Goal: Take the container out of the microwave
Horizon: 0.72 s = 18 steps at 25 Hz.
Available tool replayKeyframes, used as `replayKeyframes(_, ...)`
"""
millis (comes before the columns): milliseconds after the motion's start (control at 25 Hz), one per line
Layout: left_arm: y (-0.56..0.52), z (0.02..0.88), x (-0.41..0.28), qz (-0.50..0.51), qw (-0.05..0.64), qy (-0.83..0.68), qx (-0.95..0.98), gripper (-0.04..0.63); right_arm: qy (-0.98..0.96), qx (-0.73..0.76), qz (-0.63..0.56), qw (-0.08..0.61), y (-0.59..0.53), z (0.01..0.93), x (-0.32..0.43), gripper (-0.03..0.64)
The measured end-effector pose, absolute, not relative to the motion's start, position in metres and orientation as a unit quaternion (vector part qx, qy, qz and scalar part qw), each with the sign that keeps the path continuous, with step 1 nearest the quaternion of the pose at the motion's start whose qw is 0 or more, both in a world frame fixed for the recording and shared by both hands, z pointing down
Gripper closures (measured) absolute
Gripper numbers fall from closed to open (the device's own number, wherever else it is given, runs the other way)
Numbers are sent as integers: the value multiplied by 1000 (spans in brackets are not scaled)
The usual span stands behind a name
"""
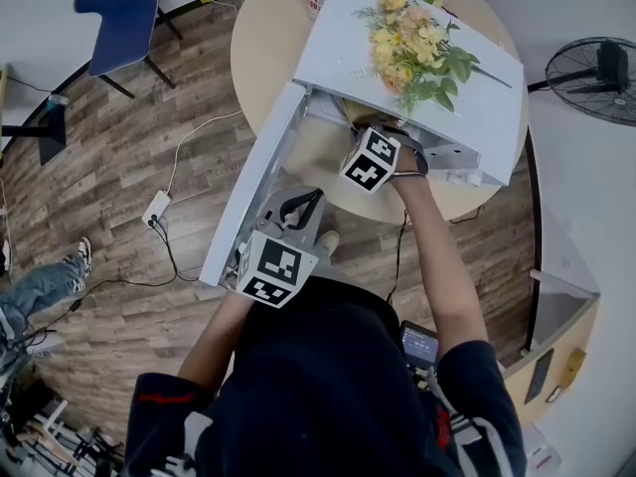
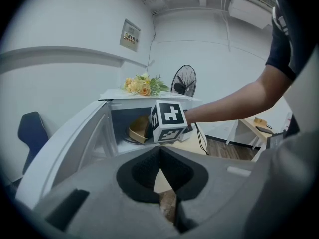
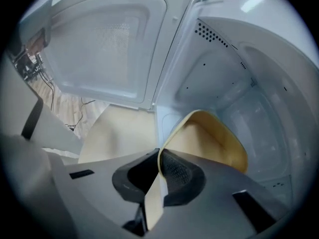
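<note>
The right gripper (image 3: 158, 156) is pinched almost shut on the thin rim of the tan container (image 3: 212, 138) — the wall runs edge-on between its pads. The rest of the container lies just ahead and to the right of the jaws, inside the white microwave (image 3: 224, 68). The left gripper (image 2: 160, 156) has its jaws together on nothing, with the open door (image 2: 65, 143) at its left.

The microwave (image 3: 234, 59) cavity is smooth, glossy white, with highlights at upper right. The container (image 3: 209, 138) looks matt tan, like thin paper pulp. The right gripper (image 3: 158, 156) has a matt grey plastic shell and black ribbed pads (image 3: 175, 172). The floor (image 1: 129, 157) is grained wood planking.
</note>
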<state>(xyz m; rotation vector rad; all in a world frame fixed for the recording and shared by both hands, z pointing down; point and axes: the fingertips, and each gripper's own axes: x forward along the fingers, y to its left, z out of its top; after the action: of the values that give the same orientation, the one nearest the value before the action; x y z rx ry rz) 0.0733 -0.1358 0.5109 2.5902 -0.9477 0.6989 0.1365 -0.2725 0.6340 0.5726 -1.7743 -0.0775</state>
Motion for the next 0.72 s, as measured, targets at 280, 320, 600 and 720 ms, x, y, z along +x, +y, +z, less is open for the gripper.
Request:
replayKeyframes(280, -135, 498, 81, 245, 130, -329, 903, 581, -772, 234, -10, 591, -242, 625, 143, 597)
replayKeyframes(320, -133, 497, 84, 245, 128, -326, 904, 581, -772, 233, -8, 592, -238, 624, 146, 597)
replayKeyframes(600, -133, 484, 98, 250, 99, -317, 909, 581, -788, 217, 6, 577, -200, 602, 148, 597)
replayKeyframes(720, -133, 480, 101, 253, 87, -316, 910, 581, -796, 213, 13, 567, -183, 588, 147, 597)
